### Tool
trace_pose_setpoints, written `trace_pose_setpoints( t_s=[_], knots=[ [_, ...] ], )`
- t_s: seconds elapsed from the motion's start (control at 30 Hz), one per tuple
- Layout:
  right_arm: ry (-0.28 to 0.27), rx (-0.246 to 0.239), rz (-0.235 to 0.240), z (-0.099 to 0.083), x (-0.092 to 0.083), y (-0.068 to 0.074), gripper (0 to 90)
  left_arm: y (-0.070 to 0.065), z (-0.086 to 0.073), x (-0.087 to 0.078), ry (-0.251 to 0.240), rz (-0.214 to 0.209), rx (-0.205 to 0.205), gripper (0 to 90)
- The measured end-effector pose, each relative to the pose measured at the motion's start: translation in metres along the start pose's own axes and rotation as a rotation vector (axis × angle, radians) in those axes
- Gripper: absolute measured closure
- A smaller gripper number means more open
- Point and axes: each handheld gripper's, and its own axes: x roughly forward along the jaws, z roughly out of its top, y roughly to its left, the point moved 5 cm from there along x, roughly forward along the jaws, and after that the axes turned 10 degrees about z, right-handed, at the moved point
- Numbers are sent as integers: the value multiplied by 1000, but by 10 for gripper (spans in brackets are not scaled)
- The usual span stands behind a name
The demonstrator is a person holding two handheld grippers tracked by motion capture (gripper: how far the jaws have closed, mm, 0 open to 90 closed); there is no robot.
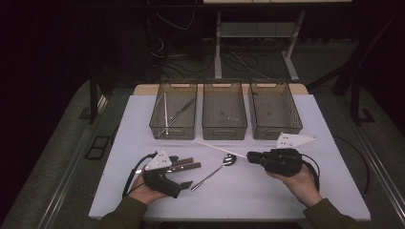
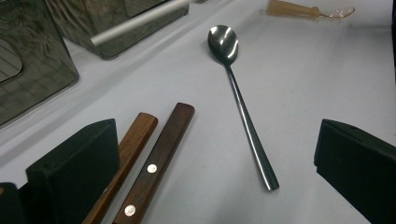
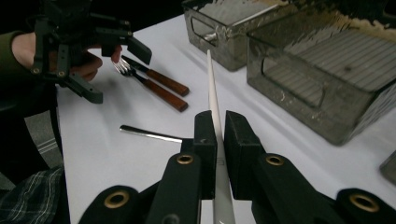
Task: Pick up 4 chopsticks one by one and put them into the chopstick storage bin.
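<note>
A white chopstick [image 3: 212,88] is clamped between the nearly closed jaws of the right gripper [image 3: 215,135], and the work in hand is judged to be its sorting into one of the three grey bins at the far side of the bench [image 1: 267,191]. The left bin [image 1: 173,110] already holds a white stick and darker utensils, so it is taken as the likely goal. For the step to be done well, the stick should be kept level and firmly pinched, lifted clear of the spoon [image 2: 240,100], and carried over the bin rims rather than dragged across them. Its long free end should be watched, since it could catch on a bin wall; it should be released only once the stick is lined up with the bin's length.

The chopstick is held near one end and runs forward from the right gripper, past the jaws, pointing toward the bins; in the high view it hangs just above the spoon's bowl. The left gripper [image 1: 167,183] is held with its jaws wide apart and nothing between them, resting low beside two wooden-handled forks [image 3: 156,84], whose handles lie just beside its left jaw.
</note>
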Motion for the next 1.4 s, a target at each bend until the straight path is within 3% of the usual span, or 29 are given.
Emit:
trace_pose_setpoints(
  t_s=[0.27, 0.67, 0.87, 1.4],
  knots=[
    [-24, -51, -26, 20, 2, -3, 840, 1, 0, 0, -11, 4, -6, 0],
    [-47, -59, -103, 53, 12, -17, 840, 2, 0, 0, -13, 6, -11, 0],
    [-49, -56, -133, 70, 35, -30, 840, 1, 0, 0, -12, 6, -13, 0],
    [-7, -29, -205, 121, 115, -64, 840, 0, 1, 0, -16, 0, -15, 0]
  ],
)
